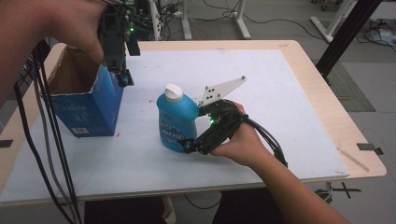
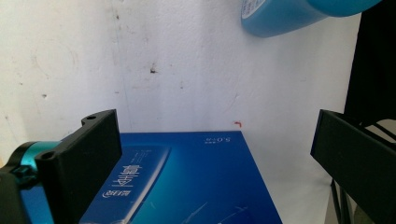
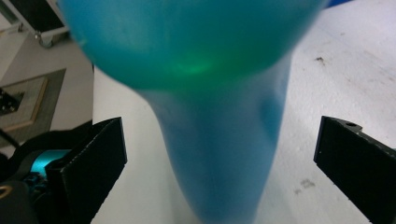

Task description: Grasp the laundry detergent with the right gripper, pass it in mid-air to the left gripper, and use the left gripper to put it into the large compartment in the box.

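A light wooden tabletop [image 1: 317,100] carries a large white sheet [image 1: 261,88] covering most of it; on the sheet stand an open blue cardboard box [image 1: 91,109] at left and a blue bottle [image 1: 175,121] with a white cap near the middle, well apart.

White mat [image 1: 261,74], wooden table [image 1: 322,107], floor cables [image 1: 219,9]

left hand-held gripper [image 1: 124,78]: raised at far left, pointing straight down, jaws spread wide
left hand [image 1: 77,28]: wrapped over the top of the body, forearm enters from the upper-left corner
right hand-held gripper [image 1: 189,128]: low, lying sideways, aimed left, jaws wide apart
right hand [image 1: 240,142]: gripping from behind, forearm runs in from bottom right
cables: trailing from both
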`<act>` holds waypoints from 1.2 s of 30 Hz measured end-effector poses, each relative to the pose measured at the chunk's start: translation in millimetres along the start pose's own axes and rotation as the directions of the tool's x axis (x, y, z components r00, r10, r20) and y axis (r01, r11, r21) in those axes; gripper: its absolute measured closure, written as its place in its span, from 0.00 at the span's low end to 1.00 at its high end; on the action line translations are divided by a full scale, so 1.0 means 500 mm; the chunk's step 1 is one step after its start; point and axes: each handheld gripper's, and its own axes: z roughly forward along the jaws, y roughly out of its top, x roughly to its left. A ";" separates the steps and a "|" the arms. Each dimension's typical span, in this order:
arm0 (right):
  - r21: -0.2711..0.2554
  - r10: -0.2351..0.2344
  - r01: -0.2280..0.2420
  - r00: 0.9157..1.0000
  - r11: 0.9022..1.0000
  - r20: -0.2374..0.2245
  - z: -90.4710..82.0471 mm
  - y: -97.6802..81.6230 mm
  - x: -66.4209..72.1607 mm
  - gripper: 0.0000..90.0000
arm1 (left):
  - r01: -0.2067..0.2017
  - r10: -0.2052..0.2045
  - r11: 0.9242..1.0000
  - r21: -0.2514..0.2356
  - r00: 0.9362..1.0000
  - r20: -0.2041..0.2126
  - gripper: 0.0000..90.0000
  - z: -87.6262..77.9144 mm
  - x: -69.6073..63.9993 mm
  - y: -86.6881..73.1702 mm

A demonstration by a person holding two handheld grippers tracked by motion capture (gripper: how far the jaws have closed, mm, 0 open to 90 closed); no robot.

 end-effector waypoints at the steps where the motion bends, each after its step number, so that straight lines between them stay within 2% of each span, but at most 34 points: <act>1: -0.013 -0.002 0.002 1.000 1.000 0.008 0.004 -0.002 0.001 0.02 | -0.002 0.002 1.000 0.002 1.000 0.000 0.02 0.000 0.001 0.000; 6: -0.070 -0.005 0.007 1.000 0.998 0.028 0.017 -0.007 0.004 0.02 | -0.004 0.004 1.000 0.003 1.000 0.001 0.02 0.002 0.002 0.001; 8: -0.092 -0.009 0.013 0.999 0.996 0.052 0.021 -0.009 0.006 0.02 | -0.004 0.004 1.000 -0.003 1.000 0.000 0.02 0.002 0.002 0.001; 9: -0.102 -0.004 0.008 0.999 0.995 0.045 0.023 -0.010 0.007 0.02 | -0.004 0.004 1.000 -0.001 1.000 0.000 0.02 0.001 0.001 0.001; 15: -0.123 -0.009 0.016 0.998 0.992 0.058 0.038 -0.017 0.014 0.02 | -0.003 0.003 1.000 -0.006 1.000 -0.003 0.02 0.001 0.000 -0.001; 20: -0.174 0.000 0.017 0.996 0.985 0.093 0.044 -0.020 0.017 0.03 | -0.003 0.003 1.000 -0.007 1.000 -0.004 0.02 0.001 -0.001 -0.004; 27: -0.188 -0.004 0.024 0.994 0.982 0.107 0.046 -0.022 0.018 0.07 | 0.000 0.000 1.000 -0.007 1.000 -0.008 0.02 -0.001 -0.001 -0.009; 30: -0.201 -0.012 0.032 0.995 0.979 0.100 0.044 -0.022 0.017 0.17 | 0.003 -0.003 1.000 -0.005 1.000 -0.006 0.02 0.001 -0.002 -0.010; 32: -0.199 -0.003 0.022 0.995 0.980 0.096 0.046 -0.022 0.017 0.17 | -0.002 0.002 1.000 -0.002 1.000 -0.006 0.02 0.002 -0.001 -0.009; 34: -0.181 -0.011 0.030 0.994 0.983 0.104 0.048 -0.023 0.017 0.17 | -0.002 0.002 1.000 -0.006 1.000 -0.004 0.02 0.002 -0.002 -0.009; 36: -0.183 -0.018 0.038 0.994 0.982 0.109 0.050 -0.025 0.017 0.19 | -0.002 0.002 1.000 -0.006 1.000 -0.004 0.02 0.002 -0.001 -0.009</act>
